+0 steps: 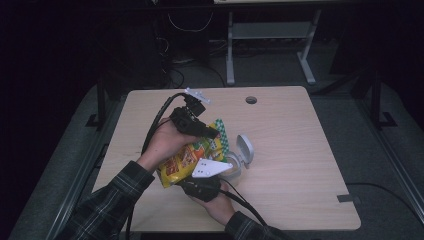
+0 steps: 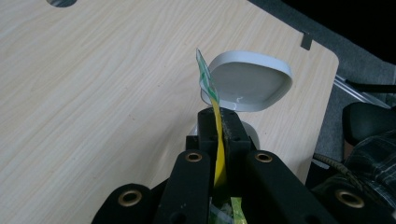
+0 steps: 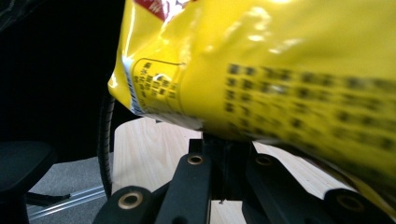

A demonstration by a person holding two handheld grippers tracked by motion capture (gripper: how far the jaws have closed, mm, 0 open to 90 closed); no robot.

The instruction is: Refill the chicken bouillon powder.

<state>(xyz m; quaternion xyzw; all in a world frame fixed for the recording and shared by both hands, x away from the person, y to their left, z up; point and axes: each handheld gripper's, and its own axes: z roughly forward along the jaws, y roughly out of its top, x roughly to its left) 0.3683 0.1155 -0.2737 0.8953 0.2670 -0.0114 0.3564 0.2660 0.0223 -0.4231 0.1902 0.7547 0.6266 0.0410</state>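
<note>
A yellow snack bag [image 1: 186, 159] hangs above the wooden table [image 1: 290, 170], stretched between both grippers. My left gripper [image 1: 212, 134] is shut on the bag's green-and-white top edge [image 2: 208, 86]; the yellow film [image 2: 218, 154] runs pinched between its black jaws [image 2: 219, 120]. My right gripper [image 1: 189, 181] comes from below, and its jaws [image 3: 224, 142] are shut on the bag's lower edge, with the printed back of the bag [image 3: 280, 60] looming over them. A small white-grey container [image 1: 233, 171] stands just right of the bag, its hinged lid [image 1: 245, 149] [image 2: 247, 81] tipped up open.
A round cable hole [image 1: 251, 100] sits near the table's far edge. A metal desk frame [image 1: 270, 35] stands on the floor beyond. Black cables [image 1: 155, 122] trail from both grippers. A dark chair seat [image 3: 23, 163] lies low at the left of the right gripper view.
</note>
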